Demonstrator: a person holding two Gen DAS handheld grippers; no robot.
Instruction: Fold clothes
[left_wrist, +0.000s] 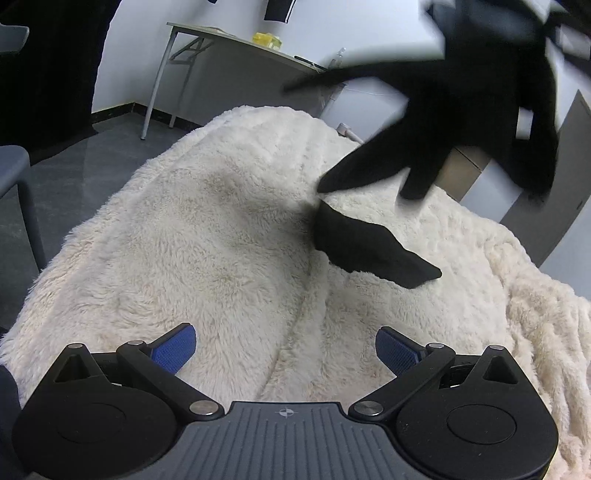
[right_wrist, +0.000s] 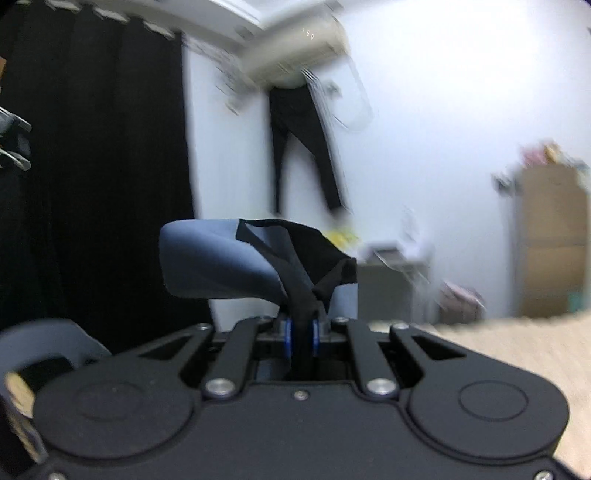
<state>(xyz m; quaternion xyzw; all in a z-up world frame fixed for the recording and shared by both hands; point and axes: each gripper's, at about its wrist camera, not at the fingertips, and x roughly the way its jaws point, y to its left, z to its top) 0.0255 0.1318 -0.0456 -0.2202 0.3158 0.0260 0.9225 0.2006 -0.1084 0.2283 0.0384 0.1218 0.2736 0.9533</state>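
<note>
black garment (left_wrist: 373, 251), cream fleece blanket (left_wrist: 207, 236)

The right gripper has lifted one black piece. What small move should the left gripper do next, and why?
Probably reach the left gripper, open and empty, to the black garment hanging from the right gripper, so both can spread it over the cream blanket.

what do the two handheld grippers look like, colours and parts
Both look the same in build. The left gripper has a ribbed dark grey body with a small crosshair mark, black linkage arms on silver pivot pins, two round black discs at the sides, and blue textured pads. The right gripper shows the same black linkages, silver pins, discs and blue pads. No cables or sleeves are visible.
</note>
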